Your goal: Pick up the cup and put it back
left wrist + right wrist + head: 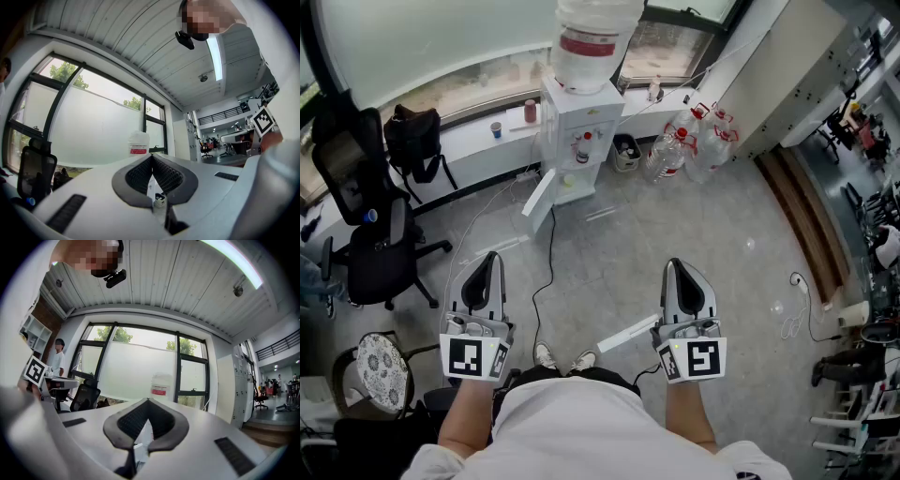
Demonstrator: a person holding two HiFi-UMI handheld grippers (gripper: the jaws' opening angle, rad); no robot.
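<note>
I am holding both tools level over the floor [694, 216], and both point at the water dispenser [572, 127] ahead. The left tool [490, 261] is pinched tight, tips together, with nothing in it. The right tool [677, 266] looks the same: tips touching and empty.

I see 2 cups, and both stand upright on the window ledge [459, 136] just left of the dispenser. One is a reddish cup [531, 111] close to the dispenser, and the other is a small blue cup [496, 129] a bit further left. I cannot tell which one the task means.

Both cups are well ahead of the tools and a little to the left. So my left tool is the nearer one (the right would have to cross in front of the dispenser). I think I must step closer first, then open the left tool wide and come at the cup from the side.
</note>
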